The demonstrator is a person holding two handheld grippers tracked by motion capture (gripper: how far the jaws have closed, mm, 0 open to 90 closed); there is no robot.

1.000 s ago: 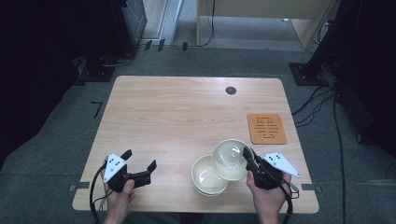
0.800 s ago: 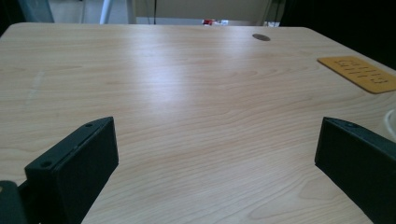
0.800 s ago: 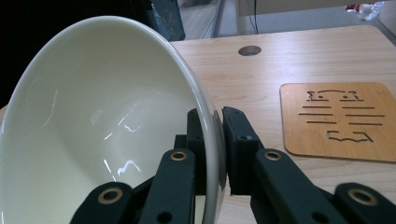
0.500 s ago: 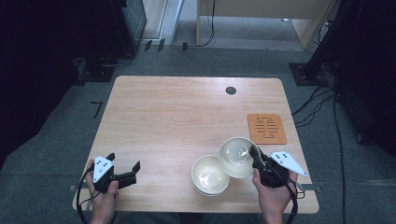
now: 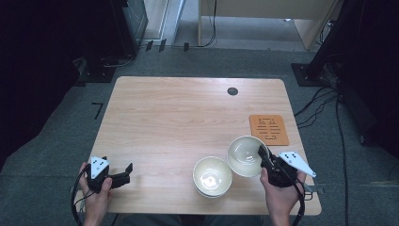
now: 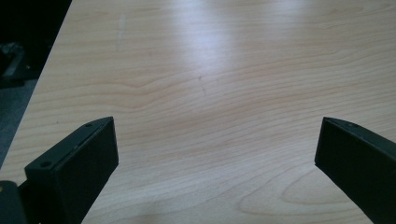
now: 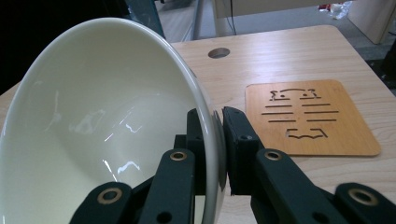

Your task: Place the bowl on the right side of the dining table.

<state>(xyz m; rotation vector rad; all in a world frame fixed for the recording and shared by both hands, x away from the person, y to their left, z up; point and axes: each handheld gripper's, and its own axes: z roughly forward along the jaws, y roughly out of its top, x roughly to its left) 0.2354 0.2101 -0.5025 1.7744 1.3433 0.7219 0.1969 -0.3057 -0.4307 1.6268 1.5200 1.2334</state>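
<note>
Light wooden table (image 5: pixel 188 117) with a round cable hole (image 5: pixel 232 91) near its far edge, glare patch on the wood. Grey carpet floor (image 5: pixel 70 136) all round. Pale wooden furniture (image 5: pixel 263 9) beyond, maybe a desk. Dark stands (image 5: pixel 324 61) and black cables (image 5: pixel 339 122) at right, dark equipment at left.

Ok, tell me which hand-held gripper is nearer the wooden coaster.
Right. The right hand-held gripper is clamped on the rim of a bowl just short of the coaster. The left hand-held gripper sits open at the table's opposite near corner.
</note>
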